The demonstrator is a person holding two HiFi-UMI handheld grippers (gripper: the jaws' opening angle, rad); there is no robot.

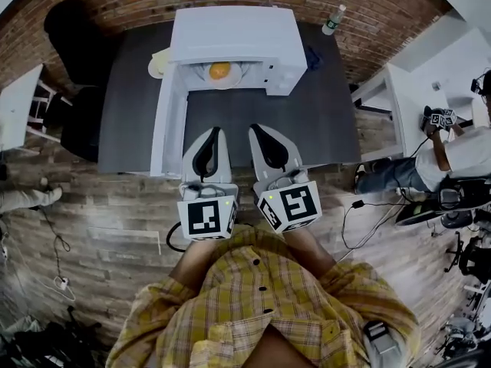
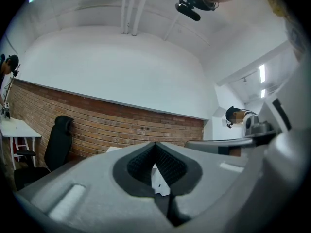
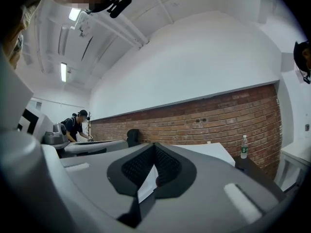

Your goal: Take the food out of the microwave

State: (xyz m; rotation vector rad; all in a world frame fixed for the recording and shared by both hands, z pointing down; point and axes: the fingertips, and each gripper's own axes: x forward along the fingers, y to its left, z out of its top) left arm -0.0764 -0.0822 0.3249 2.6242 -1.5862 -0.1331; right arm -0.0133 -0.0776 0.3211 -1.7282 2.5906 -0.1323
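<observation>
A white microwave (image 1: 230, 33) stands on a dark table (image 1: 322, 121) with its door (image 1: 170, 121) swung open toward me on the left. Inside it, an orange round food (image 1: 219, 70) lies on a white plate. My left gripper (image 1: 214, 131) and right gripper (image 1: 254, 129) are side by side over the table's near half, well short of the microwave's opening and pointing level at it. Both are shut and hold nothing. In the left gripper view the left gripper (image 2: 155, 145) has its tips together. The right gripper (image 3: 154, 145) shows the same in the right gripper view.
A pale plate (image 1: 157, 64) sits left of the microwave, and a water bottle (image 1: 331, 20) stands at the table's far right corner. A black chair (image 1: 73, 29) and a white side table (image 1: 19, 102) are at the left. A person (image 1: 460, 152) sits at the right by a white desk (image 1: 399, 90).
</observation>
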